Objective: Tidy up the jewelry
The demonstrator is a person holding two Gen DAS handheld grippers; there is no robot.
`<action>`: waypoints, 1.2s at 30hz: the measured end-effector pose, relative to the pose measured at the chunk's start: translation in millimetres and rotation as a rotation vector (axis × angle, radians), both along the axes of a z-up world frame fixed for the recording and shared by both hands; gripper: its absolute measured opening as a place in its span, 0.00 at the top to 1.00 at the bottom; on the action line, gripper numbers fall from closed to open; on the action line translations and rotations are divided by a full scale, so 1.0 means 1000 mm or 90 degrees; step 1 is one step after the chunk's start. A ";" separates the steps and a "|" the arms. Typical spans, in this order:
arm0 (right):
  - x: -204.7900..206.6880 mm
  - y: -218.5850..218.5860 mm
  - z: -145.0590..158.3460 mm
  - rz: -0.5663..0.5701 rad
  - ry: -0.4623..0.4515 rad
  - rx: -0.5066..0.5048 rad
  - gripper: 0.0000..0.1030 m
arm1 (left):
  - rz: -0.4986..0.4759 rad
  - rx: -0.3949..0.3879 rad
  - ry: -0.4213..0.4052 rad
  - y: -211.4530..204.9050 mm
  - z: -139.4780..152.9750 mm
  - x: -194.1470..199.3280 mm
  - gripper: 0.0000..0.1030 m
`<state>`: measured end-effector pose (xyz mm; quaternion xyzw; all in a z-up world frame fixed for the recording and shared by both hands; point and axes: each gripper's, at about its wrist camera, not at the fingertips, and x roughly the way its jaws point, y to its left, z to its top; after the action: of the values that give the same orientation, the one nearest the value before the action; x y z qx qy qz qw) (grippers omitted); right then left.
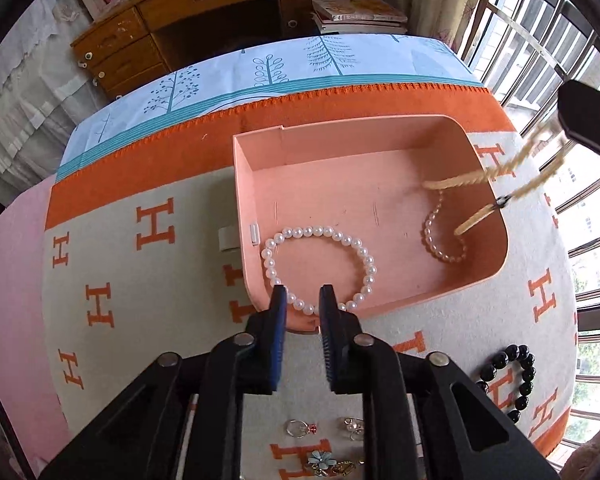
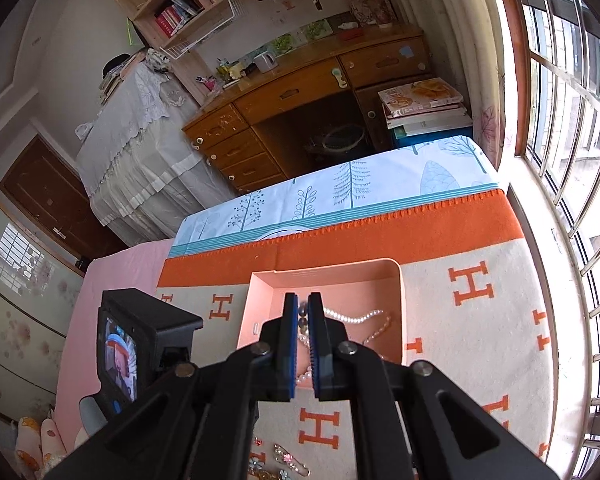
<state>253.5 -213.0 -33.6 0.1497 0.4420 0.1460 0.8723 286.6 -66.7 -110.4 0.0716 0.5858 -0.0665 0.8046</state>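
An open pink box point(image 1: 260, 184) lies on an orange-and-cream blanket. A white pearl bracelet point(image 1: 320, 236) lies in its near left corner. My left gripper point(image 1: 303, 294) is open, its fingertips on either side of the bracelet's near beads. My right gripper point(image 2: 303, 305) is shut on a beaded necklace; dark beads point(image 2: 302, 314) show between its fingers above the box point(image 2: 260, 304). In the left wrist view that necklace hangs blurred from the right, with cream beads point(image 1: 460, 180) and clear pinkish beads point(image 1: 432, 232) dropping into the box's right side.
A black bead bracelet point(image 1: 512, 380) lies on the blanket right of my left gripper. Rings point(image 1: 300, 428) and brooches point(image 1: 320, 460) lie near the front edge. A wooden desk point(image 2: 300, 112) stands beyond the bed; a barred window point(image 2: 572, 120) is on the right.
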 end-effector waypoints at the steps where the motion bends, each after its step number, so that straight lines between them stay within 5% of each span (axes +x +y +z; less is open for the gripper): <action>1: 0.001 0.000 -0.001 -0.002 0.004 -0.005 0.94 | 0.000 -0.004 -0.009 0.000 0.003 0.000 0.66; 2: 0.001 0.001 -0.002 -0.006 0.008 -0.011 0.94 | 0.003 -0.006 -0.021 0.002 0.008 0.000 0.49; 5: -0.002 0.003 -0.003 -0.004 0.012 -0.015 0.94 | 0.007 -0.015 -0.075 0.007 0.027 -0.004 0.29; 14: -0.030 0.010 0.001 0.020 -0.001 -0.043 0.94 | 0.003 -0.038 -0.162 0.019 0.069 -0.027 0.28; 22: -0.071 0.011 0.014 0.043 -0.025 -0.065 0.93 | -0.006 -0.059 -0.180 0.033 0.092 -0.061 0.28; 27: -0.104 0.012 0.022 0.052 -0.054 -0.074 0.62 | -0.002 -0.076 -0.191 0.047 0.102 -0.086 0.20; 36: -0.151 0.016 0.025 0.064 -0.074 -0.085 0.61 | -0.006 -0.092 -0.195 0.072 0.107 -0.130 0.20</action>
<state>102.3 -197.4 -8.4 0.0604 0.4063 0.1680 0.8961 157.0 5.0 -3.4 0.0254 0.4499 -0.1003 0.8871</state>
